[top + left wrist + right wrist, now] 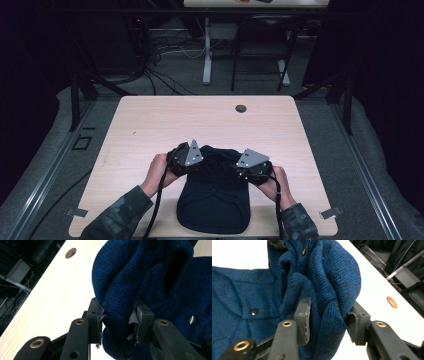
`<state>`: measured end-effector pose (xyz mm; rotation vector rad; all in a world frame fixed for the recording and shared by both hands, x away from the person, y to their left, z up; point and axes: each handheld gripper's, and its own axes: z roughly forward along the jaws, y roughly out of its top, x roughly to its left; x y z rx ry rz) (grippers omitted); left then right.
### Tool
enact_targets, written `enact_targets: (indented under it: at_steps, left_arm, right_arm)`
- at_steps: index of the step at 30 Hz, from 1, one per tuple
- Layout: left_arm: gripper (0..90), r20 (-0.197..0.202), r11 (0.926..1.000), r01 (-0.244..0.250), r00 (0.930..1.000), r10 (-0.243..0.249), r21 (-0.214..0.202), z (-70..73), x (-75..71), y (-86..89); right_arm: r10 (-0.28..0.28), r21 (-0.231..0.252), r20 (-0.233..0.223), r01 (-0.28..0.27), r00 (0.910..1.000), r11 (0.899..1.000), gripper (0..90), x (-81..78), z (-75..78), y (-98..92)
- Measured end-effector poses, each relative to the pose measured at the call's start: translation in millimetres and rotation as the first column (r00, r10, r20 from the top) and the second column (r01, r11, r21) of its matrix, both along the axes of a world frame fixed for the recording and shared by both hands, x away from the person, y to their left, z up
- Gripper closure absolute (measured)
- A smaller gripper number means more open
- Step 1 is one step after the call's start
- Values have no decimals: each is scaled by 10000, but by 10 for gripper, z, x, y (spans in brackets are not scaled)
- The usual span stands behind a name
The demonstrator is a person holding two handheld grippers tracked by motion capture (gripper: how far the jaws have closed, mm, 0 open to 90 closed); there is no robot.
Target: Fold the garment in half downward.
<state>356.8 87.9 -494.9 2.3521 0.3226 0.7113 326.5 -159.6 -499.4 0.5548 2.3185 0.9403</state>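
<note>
Blue knit garment [214,200], one, pinched by both the left gripper [117,322] and right gripper [328,320].

Dark blue knit garment [214,202], far edge bunched, flat on table near edge.

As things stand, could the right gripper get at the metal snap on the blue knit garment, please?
Probably not yet: the right gripper is clamped on a bunched fold of the blue knit garment. The snap lies exposed beside its jaws, so letting go first should free the way.
</note>
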Motion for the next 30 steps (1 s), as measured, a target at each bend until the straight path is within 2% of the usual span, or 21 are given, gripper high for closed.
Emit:
enact_targets:
  at_steps: [3, 5, 7, 12, 14, 21, 25, 30]
  left_arm:
    - [659, 32, 10000, 22, 10000, -22, -64, 4, 13, 3]
    - [662, 17, 9999, 27, 10000, -27, -104, 5, 18, -6]
    - [656, -84, 10000, 61, 9999, -60, 27, 6, 14, -15]
    - [571, -603, 9999, 55, 9982, -48, 118, -13, 32, -1]
    - [538, -600, 9999, -58, 9982, 64, 87, -17, 26, 6]
    - [601, -572, 9998, -48, 9984, 37, -190, -52, -20, 57]
    - [626, -535, 9994, -8, 9986, -11, -348, -92, -58, 89]
    - [640, -581, 9988, -15, 9983, -13, -483, -127, -113, 117]
  right_arm:
    - [-54, 188, -330, 60, 9994, 9998, 550, 16, 2, -23]
    - [-117, 288, -495, 131, 9987, 9995, 591, 36, 6, -36]
    - [-81, 321, -521, 98, 9986, 9994, 634, 38, 5, -41]
    - [154, 202, -559, -143, 9983, 9997, 652, 20, 0, -34]
    - [213, 166, -608, -203, 9979, 9997, 650, 16, 2, -33]
    - [250, 287, -752, -229, 9969, 9993, 621, -13, -4, -24]
    - [322, 264, -1119, -294, 9932, 9992, 598, -35, -4, -14]
    - [375, 224, -1310, -348, 9907, 9991, 597, -69, -11, -5]
